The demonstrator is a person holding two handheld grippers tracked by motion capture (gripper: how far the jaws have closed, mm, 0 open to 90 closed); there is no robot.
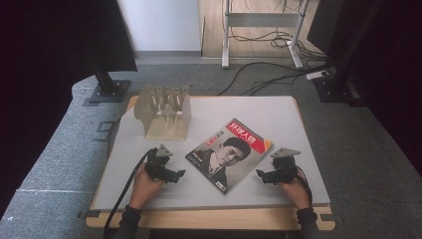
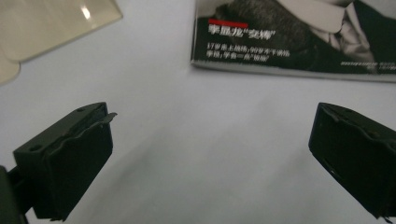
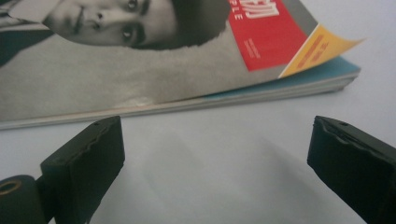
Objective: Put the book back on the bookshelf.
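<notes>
Magazine (image 1: 230,155) lies between open claws, cover cropped in gripper views.

Left black two-jaw gripper (image 1: 180,174) near table's front-left, jaws wide apart; right black two-jaw gripper (image 1: 260,175) front-right, likewise gaping.

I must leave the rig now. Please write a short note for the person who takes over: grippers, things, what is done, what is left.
Left gripper: open, holds nothing, on the table left of the magazine.
Right gripper: open, holds nothing, right of the magazine, facing its long edge.
Magazine: flat, closed, cover up, mid-table, one cover corner curling up.
Clear slotted rack: at the back left of the table, holding nothing.
Done: nothing gripped so far.
Left: probably grip the magazine and put it in the rack.
</notes>
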